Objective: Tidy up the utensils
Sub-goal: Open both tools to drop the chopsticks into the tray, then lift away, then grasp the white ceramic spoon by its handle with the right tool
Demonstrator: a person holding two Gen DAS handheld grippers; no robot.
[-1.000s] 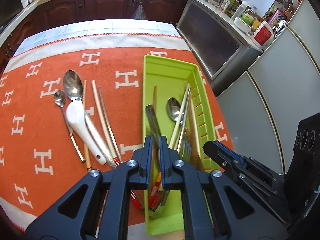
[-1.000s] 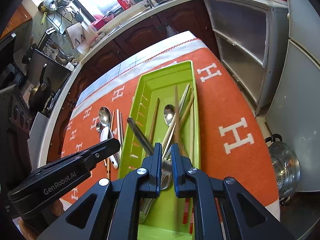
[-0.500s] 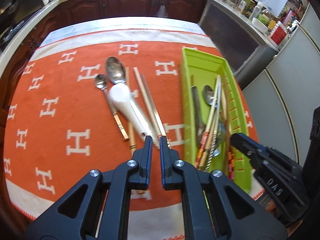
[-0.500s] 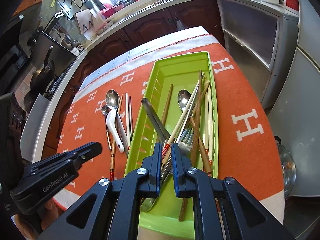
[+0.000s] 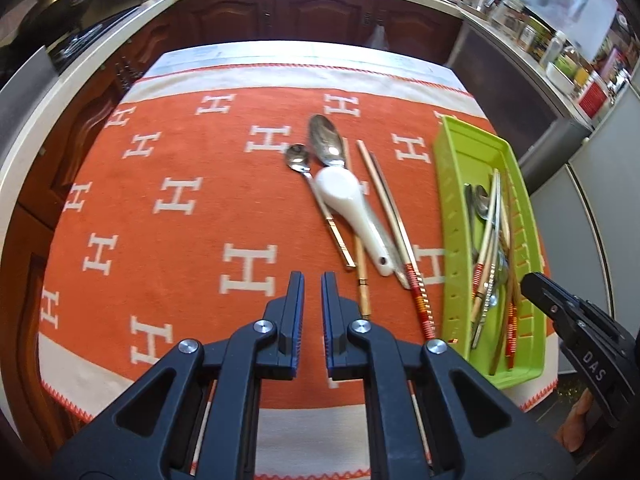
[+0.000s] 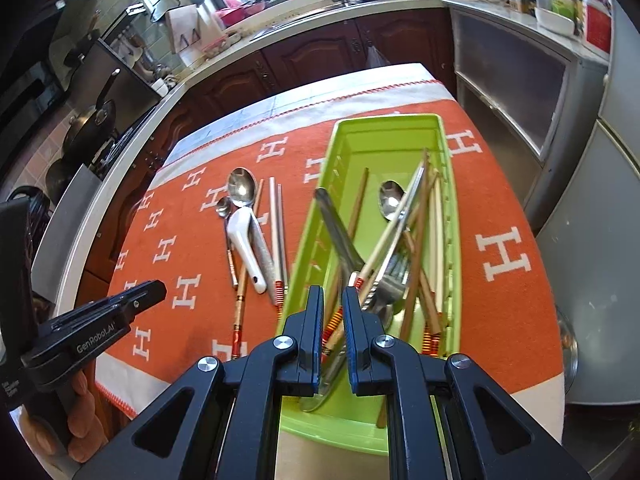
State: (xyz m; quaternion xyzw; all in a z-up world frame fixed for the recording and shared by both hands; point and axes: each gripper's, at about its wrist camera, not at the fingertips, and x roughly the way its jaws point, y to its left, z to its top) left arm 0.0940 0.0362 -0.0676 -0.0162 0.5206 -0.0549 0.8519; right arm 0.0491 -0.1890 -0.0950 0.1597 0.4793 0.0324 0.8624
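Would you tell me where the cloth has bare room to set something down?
Free: the orange cloth left of the small spoon. Crowded: the utensil cluster around the white spoon and the green tray.

Bench [image 5: 304, 53] is covered by an orange cloth [image 5: 192, 240] with white H pattern and pale borders trimmed in red stitching.

Landmark: green tray [image 6: 384, 136], lying on the cloth lengthwise near the cloth's right edge as the right wrist view shows it.

Lying loose on the cloth, all left of the tray:
- white ceramic spoon [image 6: 244, 240], nearest the middle of the group
- large metal spoon [image 6: 241, 188], bowl just beyond the white spoon's bowl
- small metal spoon [image 6: 224, 207], farthest from the tray
- chopsticks [image 6: 277, 220], just beside the tray's left wall, red-banded ends toward the near edge

All run roughly parallel to the tray.
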